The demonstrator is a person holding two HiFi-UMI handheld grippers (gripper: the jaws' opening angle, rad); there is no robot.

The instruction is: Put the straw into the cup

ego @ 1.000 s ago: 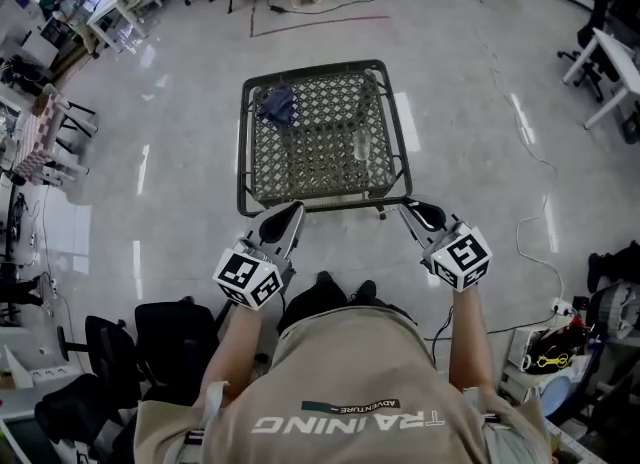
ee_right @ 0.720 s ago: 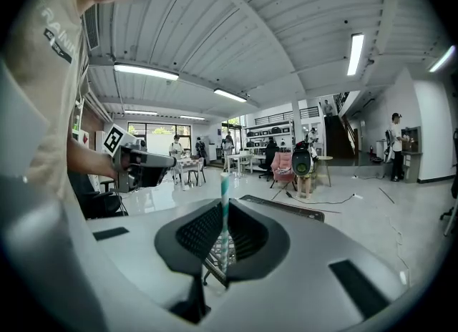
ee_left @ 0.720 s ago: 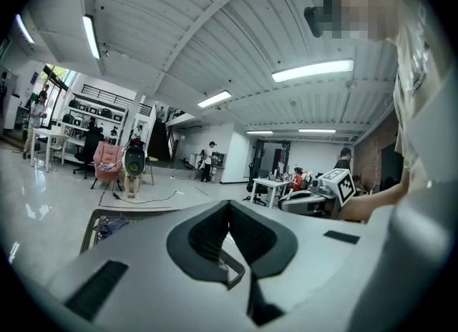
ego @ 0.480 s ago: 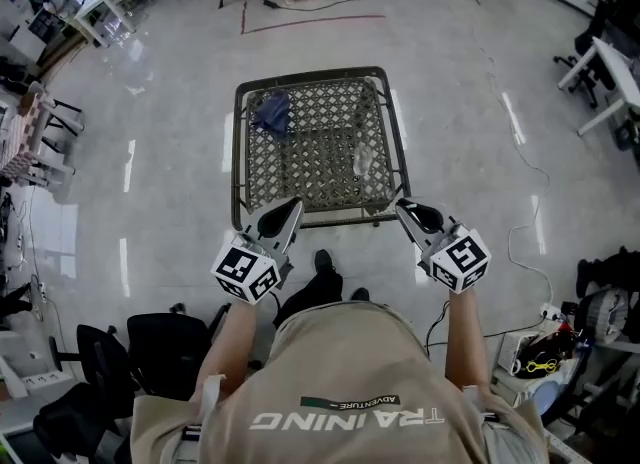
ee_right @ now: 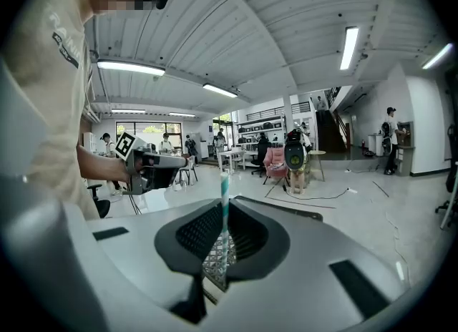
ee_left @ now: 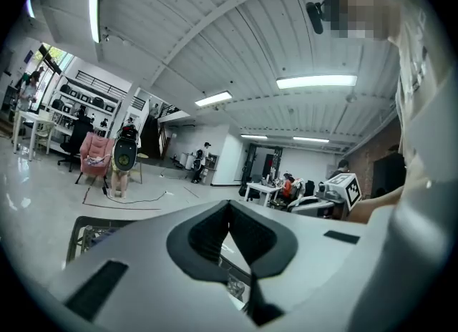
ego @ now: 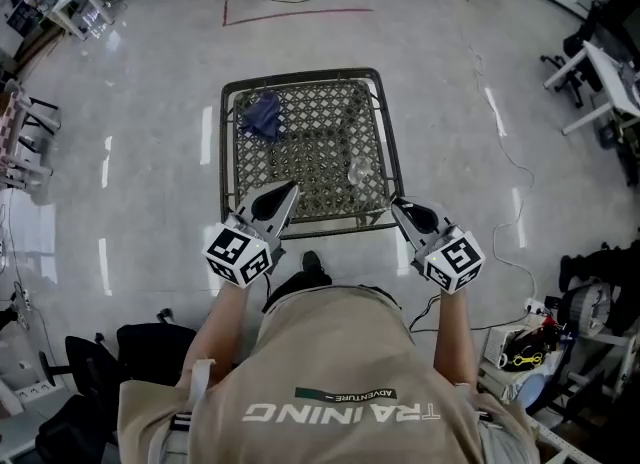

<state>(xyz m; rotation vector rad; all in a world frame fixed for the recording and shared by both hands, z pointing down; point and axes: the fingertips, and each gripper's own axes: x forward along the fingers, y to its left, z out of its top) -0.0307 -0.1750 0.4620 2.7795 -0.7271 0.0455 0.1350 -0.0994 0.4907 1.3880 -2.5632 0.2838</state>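
Note:
A low black mesh table (ego: 300, 79) stands on the floor in front of me. A clear cup (ego: 359, 169) stands upright on its right side. My right gripper (ego: 395, 204) hovers at the table's near right corner, short of the cup. In the right gripper view its jaws (ee_right: 224, 207) are shut on a teal-and-white striped straw (ee_right: 224, 191) that stands upright between them. The straw does not show in the head view. My left gripper (ego: 290, 188) hangs over the table's near edge, and its jaws (ee_left: 229, 207) are shut with nothing in them.
A crumpled blue thing (ego: 262, 115) lies at the table's far left corner. Cables (ego: 500, 142) trail over the glossy floor to the right. Desks and chairs (ego: 600, 62) stand at the far right, and black chairs (ego: 130, 352) at my lower left.
I have stepped toward the table with both grippers. Their tips, which were short of the near edge, now reach it. The straw stays in the right jaws.

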